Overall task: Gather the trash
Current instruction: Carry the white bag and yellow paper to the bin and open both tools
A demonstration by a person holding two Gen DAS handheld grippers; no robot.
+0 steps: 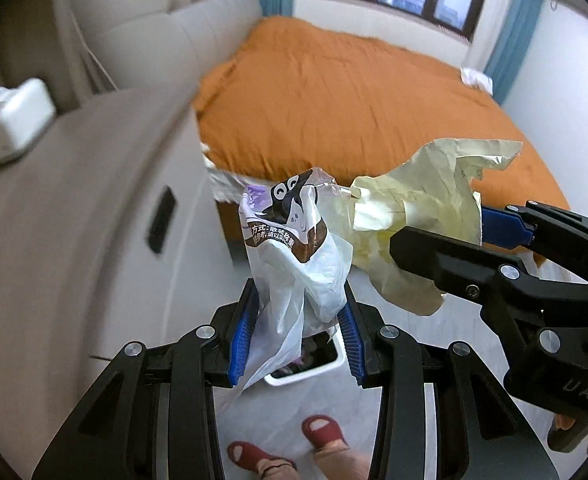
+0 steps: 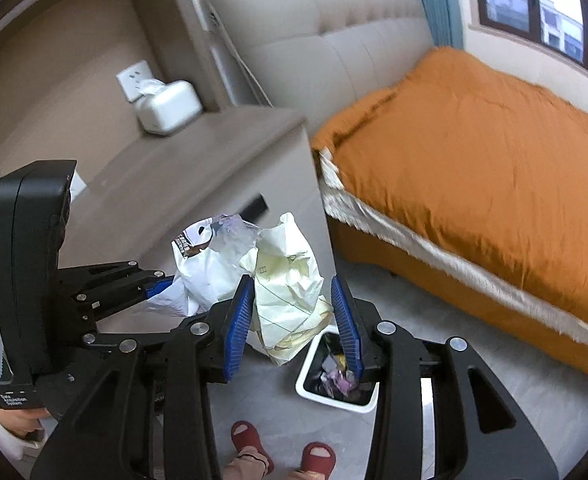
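Progress: both pieces of trash are picked up and in the air over the floor, neither yet dropped. The bin [image 2: 336,394] stands on the floor below and just ahead of the grippers, near the person's red slippers [image 2: 249,440]; it already contains some dark and purple scraps. Remaining, by my judgement: bring each piece over the bin's opening and release it.

Left gripper [image 1: 300,334]: clenched on the wrapper [image 1: 294,256], a white plastic bag with printed lettering. The pads pinch its lower part; most of it stands up beyond the fingertips, and a tail hangs down between the fingers [image 1: 241,340] toward the bin [image 1: 298,376].

Right gripper [image 2: 289,318]: clenched on the paper [image 2: 285,292], a crumpled pale-yellow sheet. It sits between the two pads, with its upper part projecting past the fingertips.

The two pieces touch or nearly touch. Beyond them: nightstand [image 2: 197,176], then the bed [image 2: 474,152] with orange cover.
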